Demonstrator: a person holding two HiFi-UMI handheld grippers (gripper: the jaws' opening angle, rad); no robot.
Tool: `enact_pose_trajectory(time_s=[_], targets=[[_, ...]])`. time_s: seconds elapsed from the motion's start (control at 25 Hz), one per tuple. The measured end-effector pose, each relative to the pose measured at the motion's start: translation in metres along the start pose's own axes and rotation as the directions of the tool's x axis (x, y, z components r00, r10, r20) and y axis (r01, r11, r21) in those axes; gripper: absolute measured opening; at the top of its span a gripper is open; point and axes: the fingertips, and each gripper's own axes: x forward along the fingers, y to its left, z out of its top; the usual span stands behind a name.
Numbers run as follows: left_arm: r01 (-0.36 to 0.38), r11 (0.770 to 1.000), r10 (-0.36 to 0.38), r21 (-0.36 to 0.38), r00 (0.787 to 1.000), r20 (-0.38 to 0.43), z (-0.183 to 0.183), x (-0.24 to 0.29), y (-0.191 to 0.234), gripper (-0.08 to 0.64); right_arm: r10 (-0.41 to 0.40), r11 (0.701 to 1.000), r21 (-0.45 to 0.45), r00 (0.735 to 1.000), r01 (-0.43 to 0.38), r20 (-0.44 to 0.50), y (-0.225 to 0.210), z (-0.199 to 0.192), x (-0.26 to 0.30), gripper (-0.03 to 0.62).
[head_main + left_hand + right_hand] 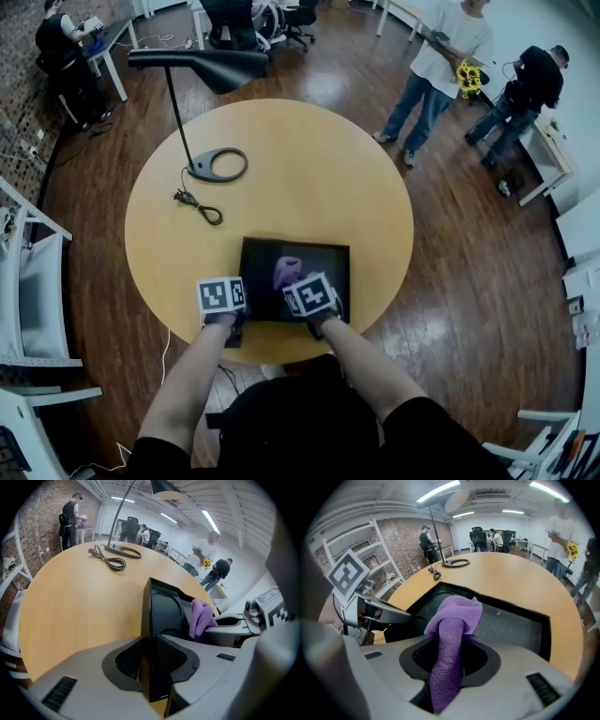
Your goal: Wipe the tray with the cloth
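Round wooden table (309,141), near edge: the black tray (323,261) lies here, directly before the person, on a wood-floored workroom.

Left gripper (151,658): at the tray's near-left corner, jaws drawn narrow and clamped on the upright rim, one pad outside the wall, one inside. Judged purpose: to pin the tray so that it does not slide on the smooth tabletop under the wiping strokes.

Right gripper (449,660): over the tray's near half, angled downward. Its jaws are closed on the purple cloth (457,616), which is pinched along a narrow folded band, with a bunched wad standing out beyond the fingertips. Judged purpose: the wad is the working face, so cloth and not the jaw tips meets the tray floor. The wad sits over the tray's middle-left area; contact with the floor cannot be confirmed.

Tray interior: dark; no soiling can be made out.

Beyond the tray's far-left corner: a coiled cord (199,206), then a desk lamp (202,67) on a ring base, both well apart from the tray and out of the wiping path.

Farther off, past the table: several people standing, and desks with chairs.
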Motion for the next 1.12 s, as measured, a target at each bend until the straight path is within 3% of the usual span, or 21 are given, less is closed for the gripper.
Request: enact_pose_trajectory(time_s=[0.16,0.32,0.56,0.84,0.92,1.0,1.12], targets=[[-0.003,1.000,0.003,0.011,1.000,0.008,0.002,-0.001,0.000,0.089,-0.045,0.999,-0.016,0.998,0.045,-0.031,-0.005,-0.018,0.004,0.127],[-0.001,1.000,0.001,0.010,1.000,0.013,0.000,-0.001,0.001,0.089,-0.170,0.976,-0.139,0.985,0.165,-0.029,-0.038,-0.027,-0.011,0.127],[0.004,1.000,-0.005,0.013,1.000,0.020,0.001,-0.003,-0.001,0.089,-0.221,0.970,-0.118,0.974,0.214,-0.046,-0.079,-0.048,-0.034,0.127],[0.004,1.000,-0.004,0.014,1.000,0.021,0.001,-0.003,-0.001,0.089,-0.355,0.921,-0.216,0.926,0.323,-0.126,-0.091,-0.053,-0.055,0.127],[0.006,1.000,-0.006,0.010,1.000,0.022,0.001,-0.003,-0.002,0.089,-0.292,0.944,-0.189,0.953,0.272,-0.086,-0.075,-0.049,-0.053,0.127],[0.009,1.000,-0.009,0.005,1.000,0.024,0.001,-0.003,-0.001,0.089,-0.151,0.982,-0.121,0.988,0.147,-0.020,-0.043,-0.039,-0.048,0.127],[0.008,1.000,-0.008,0.001,1.000,0.027,0.003,-0.004,0.002,0.089,0.047,0.999,0.013,0.999,-0.047,-0.020,0.005,-0.042,-0.029,0.127]])
